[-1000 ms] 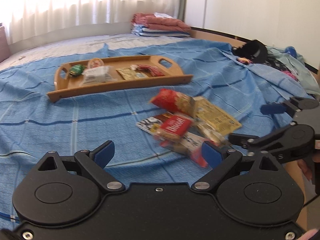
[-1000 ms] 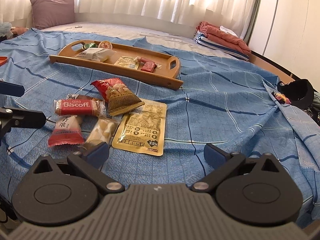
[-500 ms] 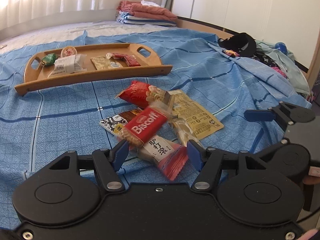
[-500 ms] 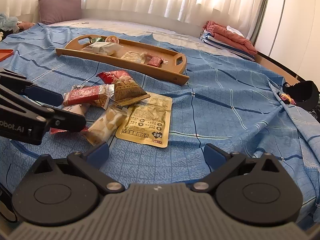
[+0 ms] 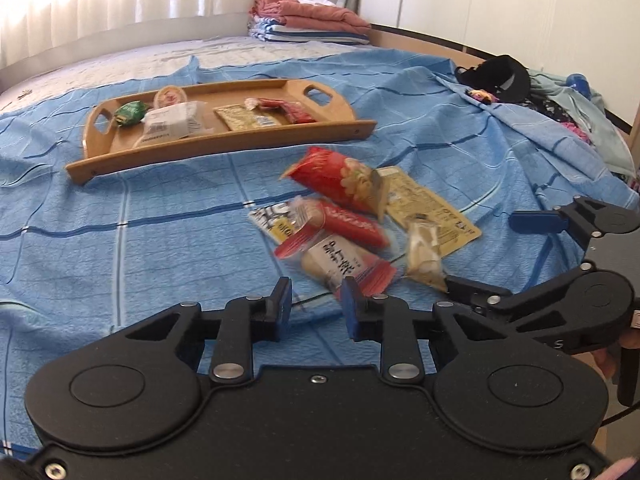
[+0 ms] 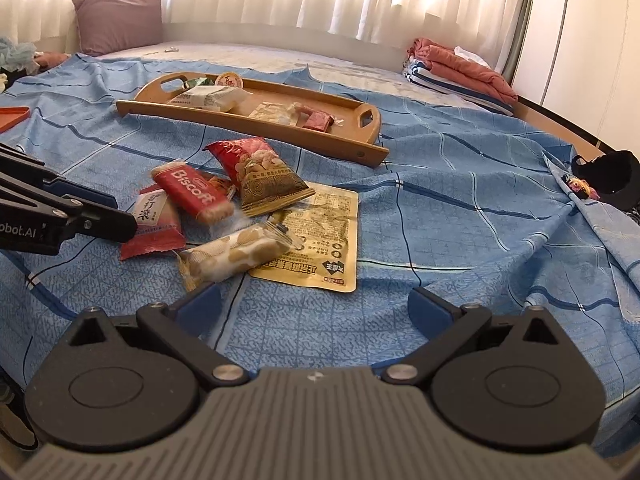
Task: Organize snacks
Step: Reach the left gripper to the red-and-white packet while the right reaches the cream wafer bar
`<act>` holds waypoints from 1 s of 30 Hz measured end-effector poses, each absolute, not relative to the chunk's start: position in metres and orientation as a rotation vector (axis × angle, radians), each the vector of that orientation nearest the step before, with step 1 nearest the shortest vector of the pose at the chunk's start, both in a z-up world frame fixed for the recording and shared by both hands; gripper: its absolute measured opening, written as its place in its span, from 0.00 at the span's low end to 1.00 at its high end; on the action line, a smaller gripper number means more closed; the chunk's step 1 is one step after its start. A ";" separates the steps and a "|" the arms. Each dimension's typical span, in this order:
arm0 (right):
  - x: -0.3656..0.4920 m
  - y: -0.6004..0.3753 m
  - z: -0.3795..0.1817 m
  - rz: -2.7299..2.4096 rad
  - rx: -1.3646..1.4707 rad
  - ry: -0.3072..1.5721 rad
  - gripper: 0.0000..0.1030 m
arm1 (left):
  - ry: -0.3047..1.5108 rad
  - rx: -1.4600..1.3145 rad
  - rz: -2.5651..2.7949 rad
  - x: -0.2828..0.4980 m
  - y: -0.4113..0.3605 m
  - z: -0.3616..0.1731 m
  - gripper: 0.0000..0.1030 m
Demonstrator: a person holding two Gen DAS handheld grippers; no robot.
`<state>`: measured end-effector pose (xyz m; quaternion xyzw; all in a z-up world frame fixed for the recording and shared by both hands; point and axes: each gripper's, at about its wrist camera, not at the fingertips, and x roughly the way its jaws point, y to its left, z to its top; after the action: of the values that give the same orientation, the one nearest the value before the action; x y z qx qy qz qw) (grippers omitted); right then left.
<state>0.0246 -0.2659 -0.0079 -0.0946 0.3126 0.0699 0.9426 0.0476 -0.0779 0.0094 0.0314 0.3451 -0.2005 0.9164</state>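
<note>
A pile of snack packets lies on the blue bedspread: a red Biscoff pack (image 6: pixel 192 196), a red-and-white packet (image 5: pixel 340 266), a pale cracker packet (image 6: pixel 236 258), a red nut bag (image 6: pixel 260 172) and a flat yellow pouch (image 6: pixel 320 240). A wooden tray (image 5: pixel 224 142) beyond them holds several snacks. My left gripper (image 5: pixel 316 308) is open but narrowed, empty, just short of the red-and-white packet. My right gripper (image 6: pixel 316 312) is wide open and empty, just short of the cracker packet and the pouch.
Folded towels (image 5: pixel 312 24) lie at the far edge of the bed. A black cap (image 5: pixel 496 76) and loose clothes lie at the right. A purple pillow (image 6: pixel 120 20) and an orange tray corner (image 6: pixel 12 118) are at the left.
My left gripper's fingers have closed in to a narrow gap and it has drawn near the red-and-white packet. My right gripper has moved closer to the pile and stays wide open.
</note>
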 end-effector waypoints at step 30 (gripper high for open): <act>0.027 -0.221 -0.008 0.352 -0.177 0.635 1.00 | 0.773 0.113 -0.491 0.075 -0.087 0.007 0.43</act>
<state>0.0266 -0.2211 -0.0077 -0.0863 0.3099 0.1721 0.9311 0.0748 -0.0869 0.0070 0.0546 0.3731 -0.2369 0.8954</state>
